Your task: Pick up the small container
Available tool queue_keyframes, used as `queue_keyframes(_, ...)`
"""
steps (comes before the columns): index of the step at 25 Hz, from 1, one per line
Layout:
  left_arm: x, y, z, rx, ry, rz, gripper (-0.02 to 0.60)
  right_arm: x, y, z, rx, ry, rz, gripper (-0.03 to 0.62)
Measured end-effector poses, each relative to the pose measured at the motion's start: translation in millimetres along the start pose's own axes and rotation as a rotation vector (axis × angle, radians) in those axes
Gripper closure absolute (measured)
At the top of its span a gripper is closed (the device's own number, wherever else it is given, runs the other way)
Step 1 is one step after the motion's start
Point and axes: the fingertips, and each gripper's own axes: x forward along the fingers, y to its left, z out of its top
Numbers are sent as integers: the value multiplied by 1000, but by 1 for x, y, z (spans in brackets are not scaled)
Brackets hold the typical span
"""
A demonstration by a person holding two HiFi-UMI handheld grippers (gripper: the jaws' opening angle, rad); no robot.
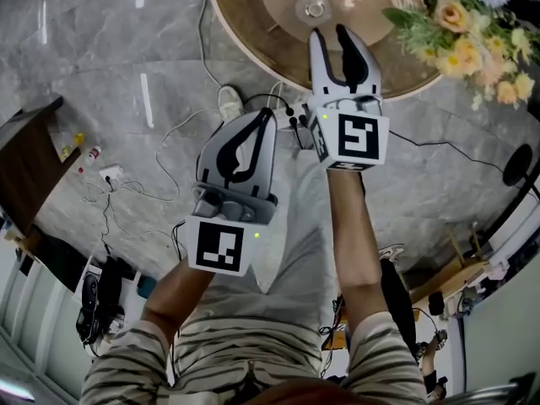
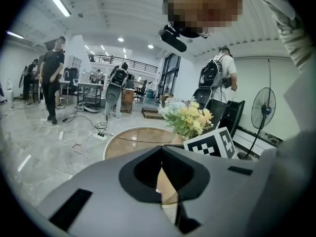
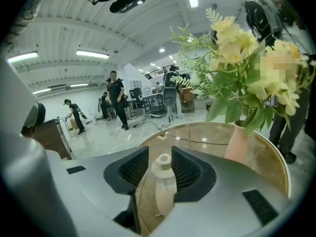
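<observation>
A small beige container with a round cap (image 1: 315, 8) (image 3: 163, 181) stands on the round glass-topped table (image 1: 253, 53) (image 3: 207, 132). My right gripper (image 1: 330, 32) (image 3: 159, 153) hangs over the table edge and points at it. Its jaws stand apart; in the head view the container lies just past the tips, and nothing presses on the pads. My left gripper (image 1: 263, 118) (image 2: 161, 150) sits lower and to the left, over the floor short of the table, with its jaws closed together and empty.
A bunch of yellow flowers (image 1: 460, 32) (image 3: 237, 68) in a pink vase (image 3: 238, 142) stands on the table's right side. Cables and a power strip (image 1: 110, 174) lie on the floor by a dark cabinet (image 1: 25, 163). People (image 2: 52, 78) and a fan (image 2: 263, 110) stand farther off.
</observation>
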Motion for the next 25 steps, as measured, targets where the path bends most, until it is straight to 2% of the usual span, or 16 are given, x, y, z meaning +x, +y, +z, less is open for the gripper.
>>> queue_keyframes(3, 1, 4, -2, -2, -2, 5, 583, 11, 1, -7, -2, 8, 10, 406)
queue_keyframes(7, 0, 11, -9, -7, 1, 14, 583, 27, 1, -25, 19, 32, 32, 282)
queue_keyframes(13, 0, 27, -21, -17, 13, 38, 583, 47, -4, -55, 16, 71, 11, 184)
queue_keyframes(17, 2, 36, -29, -21, 27, 43, 583, 58, -6, -68, 12, 79, -6, 141)
queue_keyframes(25, 2, 46, -42, -32, 45, 61, 583, 80, -18, -75, -55, 77, -79, 135)
